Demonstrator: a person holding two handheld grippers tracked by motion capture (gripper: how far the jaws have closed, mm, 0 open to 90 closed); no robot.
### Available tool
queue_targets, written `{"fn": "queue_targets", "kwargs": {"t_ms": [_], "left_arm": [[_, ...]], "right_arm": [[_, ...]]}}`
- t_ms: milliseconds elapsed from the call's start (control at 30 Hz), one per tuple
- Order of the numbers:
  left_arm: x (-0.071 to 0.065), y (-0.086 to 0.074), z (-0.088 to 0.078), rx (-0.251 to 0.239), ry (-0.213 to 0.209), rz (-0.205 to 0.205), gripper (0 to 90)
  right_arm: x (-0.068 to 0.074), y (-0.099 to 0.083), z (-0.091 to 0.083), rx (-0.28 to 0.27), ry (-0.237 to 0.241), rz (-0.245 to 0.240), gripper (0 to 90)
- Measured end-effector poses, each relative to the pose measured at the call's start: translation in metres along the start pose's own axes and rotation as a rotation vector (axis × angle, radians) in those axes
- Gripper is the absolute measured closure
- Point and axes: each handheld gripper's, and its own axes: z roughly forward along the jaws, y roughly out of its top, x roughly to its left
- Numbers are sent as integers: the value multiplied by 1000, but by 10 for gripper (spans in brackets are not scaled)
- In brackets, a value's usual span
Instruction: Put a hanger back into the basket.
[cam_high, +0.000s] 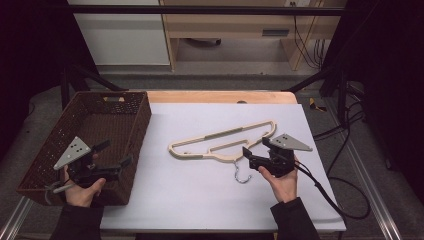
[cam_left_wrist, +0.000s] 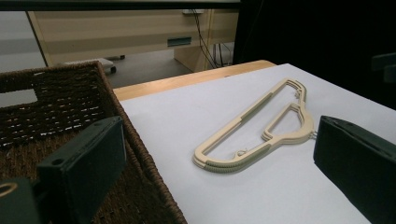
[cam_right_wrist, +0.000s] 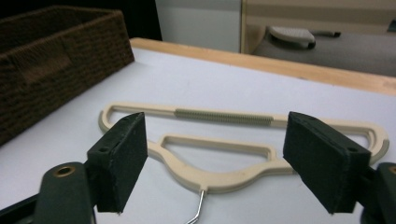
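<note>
A: Hanger position?

B: Cream plastic, lying flat on the white sheet that covers the counter, roughly mid-sheet. Long bar toward the far side, ribbed grey strip along it. Metal hook points toward the person's edge.

A: Right hand-held gripper?

B: Held in the right hand, just at the near edge of the hanger, close to where the hook leaves the body. In the right gripper view the two black pads stand apart, one to each side of the hanger's curved lower bar. Jaws partly spread, nothing clamped; no pad presses on the plastic. Whether a tip brushes the hanger I cannot tell.

A: Left hand-held gripper?

B: Held in the left hand over the near right corner of the brown wicker basket. Jaws wide apart, holding nothing. In the left gripper view one pad sits over the basket's weave, the other over the sheet, and the hanger lies well ahead between them.

A: Basket?

B: On the counter's left side, just beside the sheet's left edge. Handle cut-out in the far wall. Well apart from the hanger.
</note>
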Motion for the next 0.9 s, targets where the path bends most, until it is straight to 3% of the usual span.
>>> {"fn": "queue_targets", "kwargs": {"t_ms": [100, 267, 467, 533, 900], "left_arm": [[0, 0, 1, 8, 1, 5, 22], [0, 0, 1, 3, 1, 0, 24], [-1, 0, 0, 2, 1, 5, 25], [-1, 0, 0, 0, 0, 6, 27], [-1, 0, -1, 0, 3, 14, 30]], "right_arm": [[3, -8, 14, 55, -28, -25, 266], [6, -15, 27, 90, -26, -17, 308], [10, -29, 48, 172, -18, -23, 385], [11, -35, 56, 207, -3, -19, 423], [8, -52, 74, 280, -27, 34, 599]]}}
